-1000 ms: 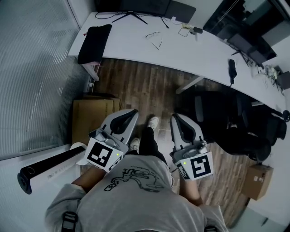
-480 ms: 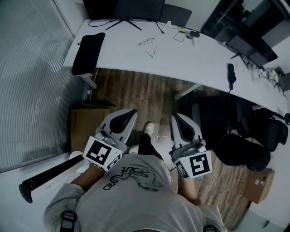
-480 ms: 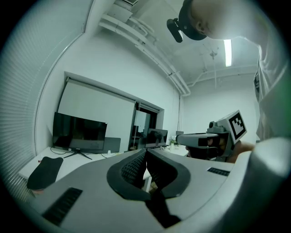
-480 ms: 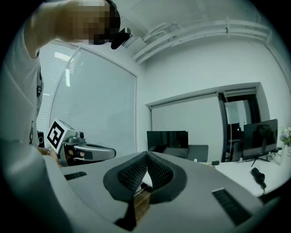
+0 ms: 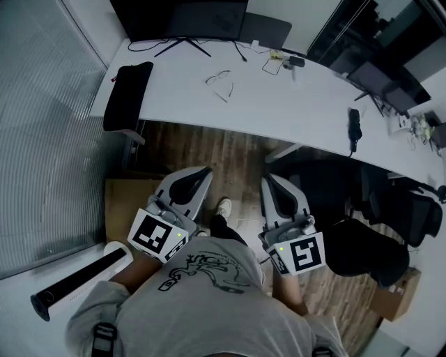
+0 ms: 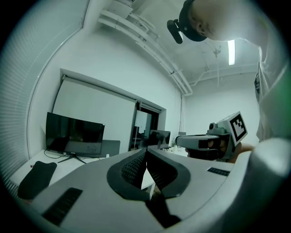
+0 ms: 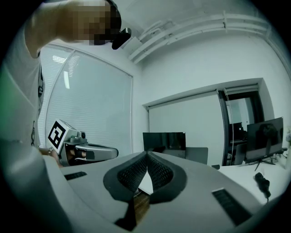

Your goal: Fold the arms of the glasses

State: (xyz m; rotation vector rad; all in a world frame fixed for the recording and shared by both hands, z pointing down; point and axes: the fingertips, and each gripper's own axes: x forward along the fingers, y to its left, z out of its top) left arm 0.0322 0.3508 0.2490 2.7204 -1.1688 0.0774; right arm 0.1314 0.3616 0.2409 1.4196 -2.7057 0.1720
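From your head camera, the glasses (image 5: pixel 220 81) on the tabletop (image 5: pixel 293 97) showed too small to tell how their arms lay. The monitor (image 5: pixel 182 15) was cut off by the top edge, and the small items (image 5: pixel 279 61) near it were too tiny to identify. Your shoulders (image 5: pixel 90 326) ran off the bottom edge.

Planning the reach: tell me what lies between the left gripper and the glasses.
Head view: only wooden floor, then bare white desk top, between left gripper and glasses.
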